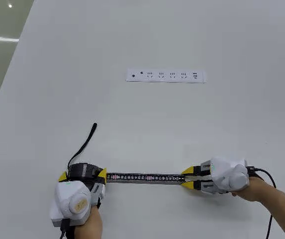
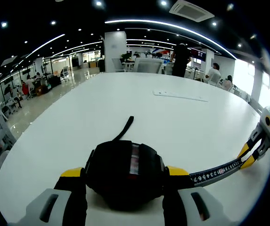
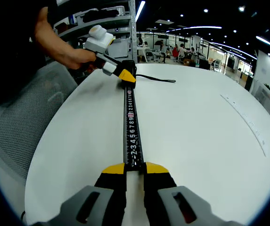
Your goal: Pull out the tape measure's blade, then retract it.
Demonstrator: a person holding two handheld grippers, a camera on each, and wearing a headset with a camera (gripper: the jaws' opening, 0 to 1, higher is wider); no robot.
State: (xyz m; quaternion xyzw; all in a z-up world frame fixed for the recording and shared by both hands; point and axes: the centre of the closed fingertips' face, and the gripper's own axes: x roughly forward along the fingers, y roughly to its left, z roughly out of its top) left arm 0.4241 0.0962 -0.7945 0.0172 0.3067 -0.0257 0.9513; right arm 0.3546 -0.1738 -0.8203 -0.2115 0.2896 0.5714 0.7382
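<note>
Left gripper point(image 1: 82, 175) clamps the black tape measure point(image 2: 125, 172). Its numbered blade point(image 3: 131, 127) runs toward 3 o'clock, its tip seemingly pinched by the right gripper point(image 3: 135, 168).

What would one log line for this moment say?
left gripper: shut on tape measure | right gripper: shut on blade | stage: blade pulled out

The left claw point(image 1: 82, 174) and right claw point(image 1: 186, 178) share rounded white plastic housings, black jaws with yellow tips, and pale grey slotted jaw bases. A thin black cable point(image 1: 267, 175) trails from the right one.
</note>
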